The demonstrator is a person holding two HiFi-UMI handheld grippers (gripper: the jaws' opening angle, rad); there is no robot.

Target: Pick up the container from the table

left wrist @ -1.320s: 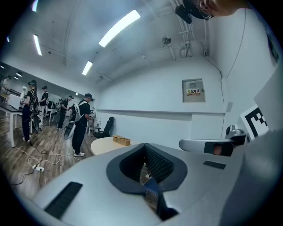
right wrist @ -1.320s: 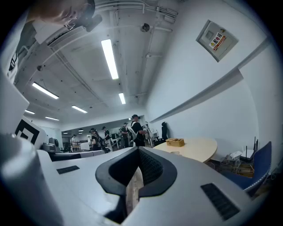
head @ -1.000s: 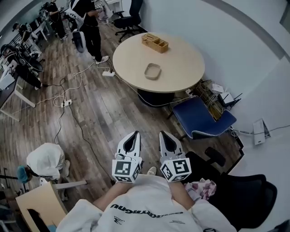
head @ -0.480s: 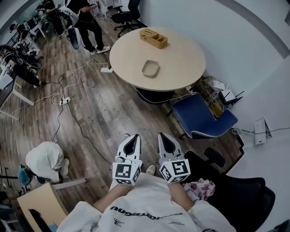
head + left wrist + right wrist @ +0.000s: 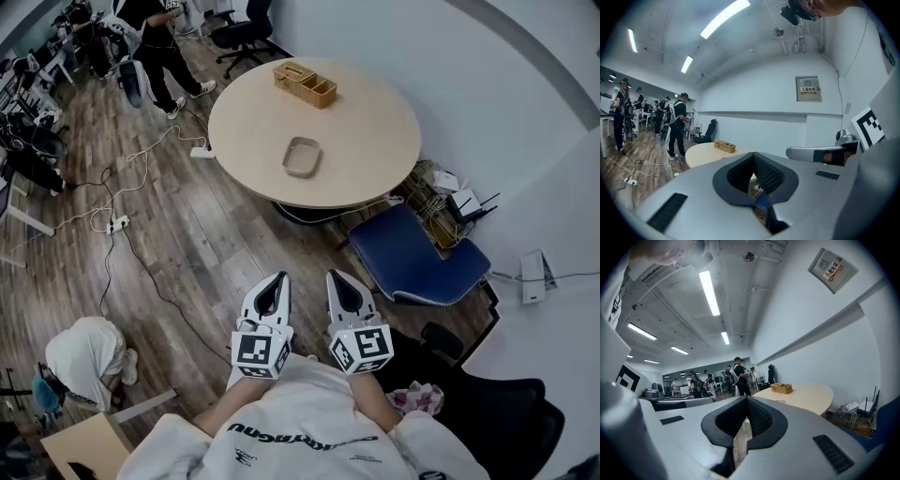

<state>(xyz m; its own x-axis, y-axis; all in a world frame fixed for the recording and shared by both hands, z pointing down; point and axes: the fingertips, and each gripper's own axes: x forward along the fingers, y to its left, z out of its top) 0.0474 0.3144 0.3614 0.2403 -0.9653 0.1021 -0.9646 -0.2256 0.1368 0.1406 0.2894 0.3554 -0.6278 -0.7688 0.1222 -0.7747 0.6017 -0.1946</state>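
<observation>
The round table [image 5: 366,141] stands on the wooden floor, well apart from the person who holds the grippers. A blue chair [image 5: 412,261] stands near its edge, between the table and the right gripper. The left gripper [image 5: 277,279] and the right gripper [image 5: 335,277] are side by side close to the person's body, each with jaws pressed together and nothing between them. A wooden organizer box [image 5: 306,83] sits at the table's far side. The container [image 5: 302,157], a small shallow tray, lies near the middle of the table.
</observation>
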